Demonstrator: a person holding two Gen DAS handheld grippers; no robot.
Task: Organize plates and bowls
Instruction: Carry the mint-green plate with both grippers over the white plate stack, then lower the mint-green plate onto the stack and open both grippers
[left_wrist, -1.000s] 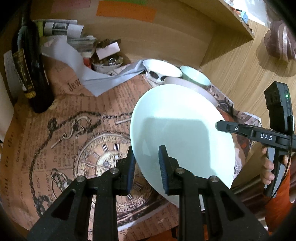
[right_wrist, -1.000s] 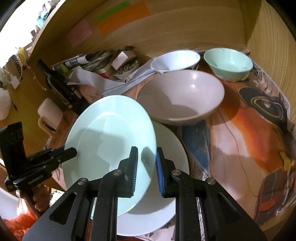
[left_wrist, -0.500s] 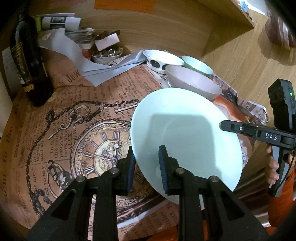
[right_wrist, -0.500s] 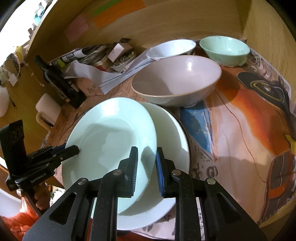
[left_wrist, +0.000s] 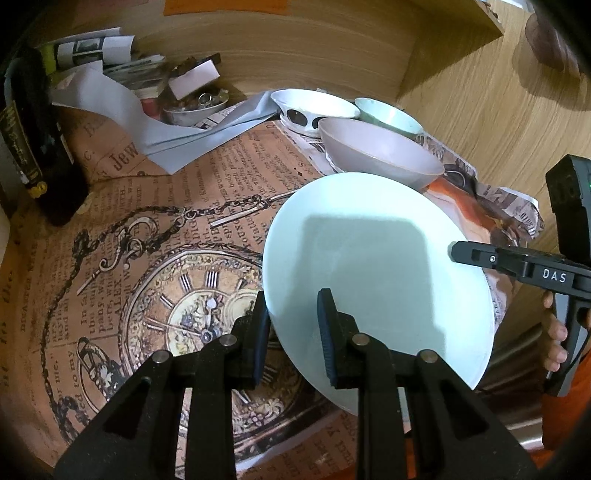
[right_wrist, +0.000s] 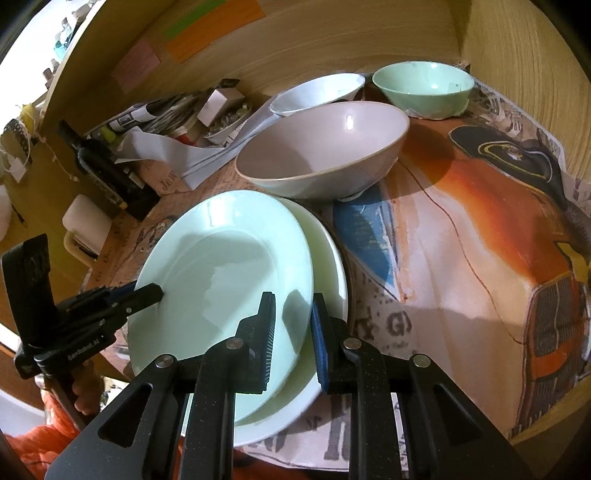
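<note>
Pale green plate (right_wrist: 221, 273) is pinched at opposite rims by left gripper (left_wrist: 293, 325) and right gripper (right_wrist: 293, 328). It is held tilted, overlapping the white plate (right_wrist: 328, 258) directly beneath on the surface (right_wrist: 461, 258); lowering rightward judged next.

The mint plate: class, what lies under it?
Under the mint plate lies a white plate, only its right rim showing. Anything beneath that is hidden.

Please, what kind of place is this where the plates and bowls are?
Probably a home desk or shelf nook, not a kitchen. A wooden wall with sticky notes stands behind, newspaper covers the surface, and a dark bottle and piled papers sit beside the bowls.
</note>
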